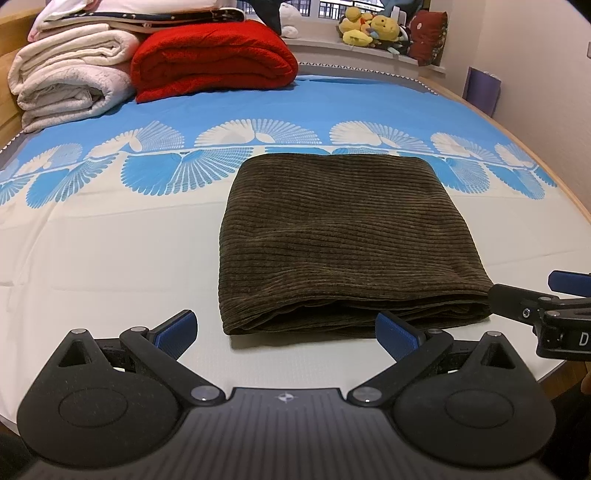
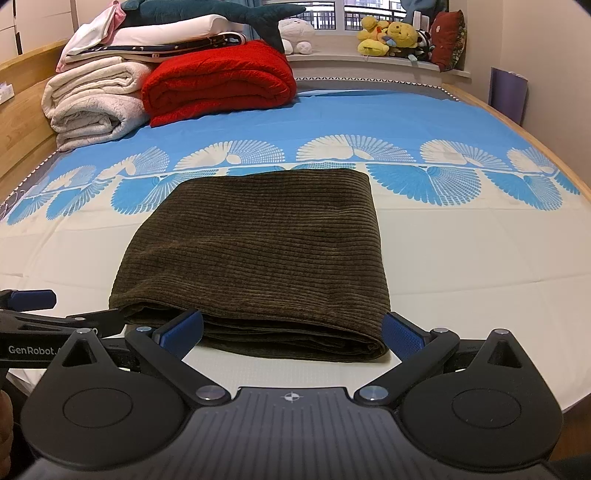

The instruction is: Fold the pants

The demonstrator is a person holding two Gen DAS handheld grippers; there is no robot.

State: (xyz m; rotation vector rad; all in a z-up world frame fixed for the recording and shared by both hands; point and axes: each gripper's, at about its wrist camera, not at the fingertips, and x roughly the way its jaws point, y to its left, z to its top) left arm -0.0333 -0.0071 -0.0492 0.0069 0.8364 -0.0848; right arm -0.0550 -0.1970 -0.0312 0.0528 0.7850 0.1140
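Dark brown corduroy pants (image 1: 340,236) lie folded into a thick rectangle on the bed, also seen in the right wrist view (image 2: 258,251). My left gripper (image 1: 286,334) is open just in front of the fold's near edge, holding nothing. My right gripper (image 2: 291,332) is open too, its blue pads (image 2: 400,338) either side of the near edge without touching the cloth. The right gripper shows at the right edge of the left wrist view (image 1: 554,306), beside the pants' near right corner. The left gripper appears at the left edge of the right wrist view (image 2: 33,314).
The bed sheet (image 1: 110,240) is cream near me and blue with white fan prints farther off. Folded white blankets (image 1: 70,77) and a red blanket (image 1: 210,59) are stacked at the far left. Plush toys (image 1: 373,29) sit on the window sill. A wooden bed edge (image 2: 546,147) runs along the right.
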